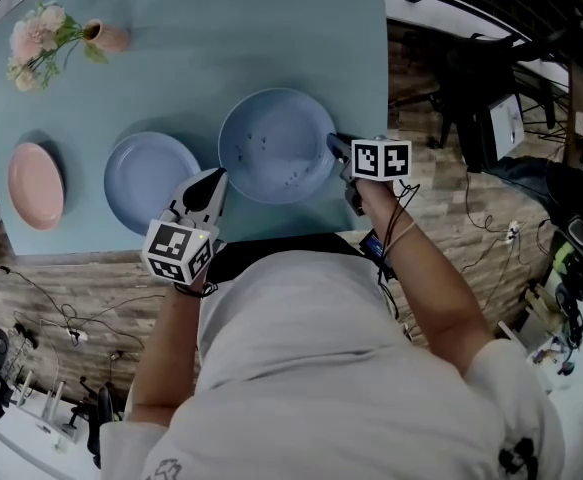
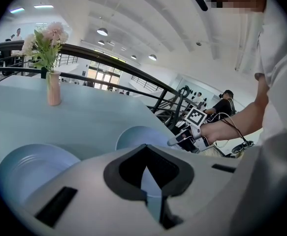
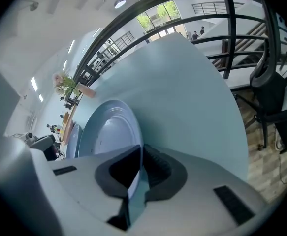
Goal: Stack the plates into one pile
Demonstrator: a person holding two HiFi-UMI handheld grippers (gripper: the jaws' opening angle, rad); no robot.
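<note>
We see a pale blue table [image 1: 221, 28] on a plank floor [image 1: 431, 208] strewn with cables [image 1: 66, 313], a black railing [image 3: 229, 38] behind and round ceiling lights [image 2: 102, 31] overhead.

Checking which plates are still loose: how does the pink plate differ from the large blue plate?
The pink plate is clearly smaller than the large blue plate. The pink plate lies untouched at the left end of the table; the large blue plate has the left gripper and the right gripper shut on opposite sides of its rim. Both are round and unstacked.
</note>
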